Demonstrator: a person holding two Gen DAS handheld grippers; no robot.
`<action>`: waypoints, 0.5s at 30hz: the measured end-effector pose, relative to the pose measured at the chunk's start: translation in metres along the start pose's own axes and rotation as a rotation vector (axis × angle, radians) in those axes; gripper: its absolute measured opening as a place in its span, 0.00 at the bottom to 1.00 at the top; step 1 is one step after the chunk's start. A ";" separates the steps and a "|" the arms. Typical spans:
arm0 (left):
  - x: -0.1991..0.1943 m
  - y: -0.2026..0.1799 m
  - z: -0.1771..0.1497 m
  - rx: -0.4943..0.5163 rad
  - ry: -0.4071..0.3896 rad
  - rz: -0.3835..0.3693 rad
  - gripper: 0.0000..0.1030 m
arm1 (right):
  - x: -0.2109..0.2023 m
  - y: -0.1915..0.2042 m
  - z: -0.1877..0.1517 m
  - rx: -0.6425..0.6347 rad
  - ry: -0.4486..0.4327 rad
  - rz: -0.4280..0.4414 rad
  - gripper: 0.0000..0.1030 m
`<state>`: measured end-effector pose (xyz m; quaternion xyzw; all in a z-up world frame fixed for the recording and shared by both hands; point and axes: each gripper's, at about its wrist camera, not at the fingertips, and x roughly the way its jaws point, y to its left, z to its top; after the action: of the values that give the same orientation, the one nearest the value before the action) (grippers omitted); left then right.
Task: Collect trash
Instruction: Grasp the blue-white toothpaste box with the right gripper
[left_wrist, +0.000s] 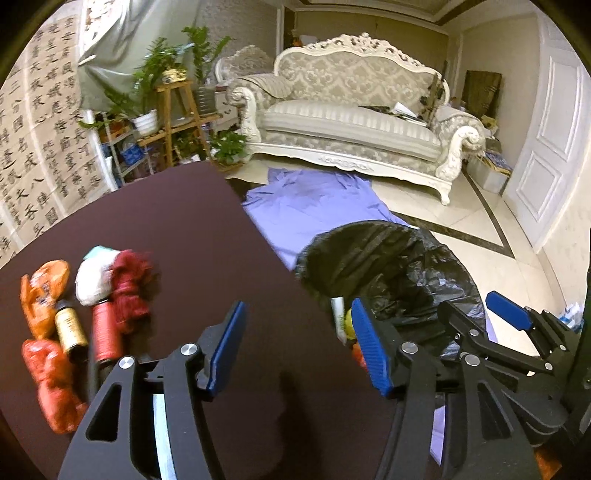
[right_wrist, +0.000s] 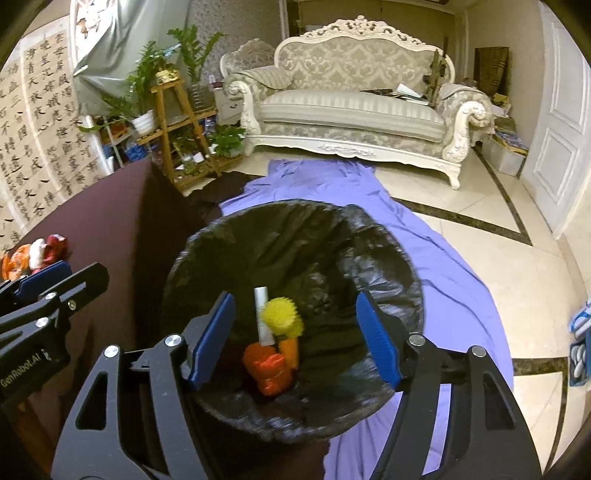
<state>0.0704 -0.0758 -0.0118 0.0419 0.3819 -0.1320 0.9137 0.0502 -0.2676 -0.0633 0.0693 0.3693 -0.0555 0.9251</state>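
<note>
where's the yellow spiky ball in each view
Left wrist view: the yellow spiky ball is only a sliver at lower centre-right, just left of the right blue pad.
Right wrist view: the ball shows plainly at centre, inside the bin.
Shared landmark: the black-lined bin.

**Colours and patterns in the scene**

Worktop (left_wrist: 177, 229), dark maroon; bin liner (right_wrist: 332, 258), glossy black; spiky ball (right_wrist: 280, 314), yellow; crumpled wrappers (left_wrist: 48, 332), orange; floor cloth (right_wrist: 424, 258), lilac; sofa (left_wrist: 351, 110), cream damask; tongs pads (right_wrist: 376, 339), blue.
</note>
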 end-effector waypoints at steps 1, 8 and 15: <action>-0.004 0.005 -0.002 -0.007 -0.002 0.006 0.57 | -0.002 0.004 -0.001 -0.004 -0.001 0.007 0.65; -0.033 0.051 -0.017 -0.073 -0.021 0.078 0.57 | -0.016 0.047 -0.007 -0.058 -0.005 0.073 0.65; -0.048 0.093 -0.038 -0.130 -0.009 0.156 0.57 | -0.026 0.097 -0.016 -0.129 0.008 0.145 0.65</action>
<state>0.0370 0.0305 -0.0067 0.0115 0.3812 -0.0356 0.9237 0.0359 -0.1684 -0.0484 0.0365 0.3697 0.0357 0.9278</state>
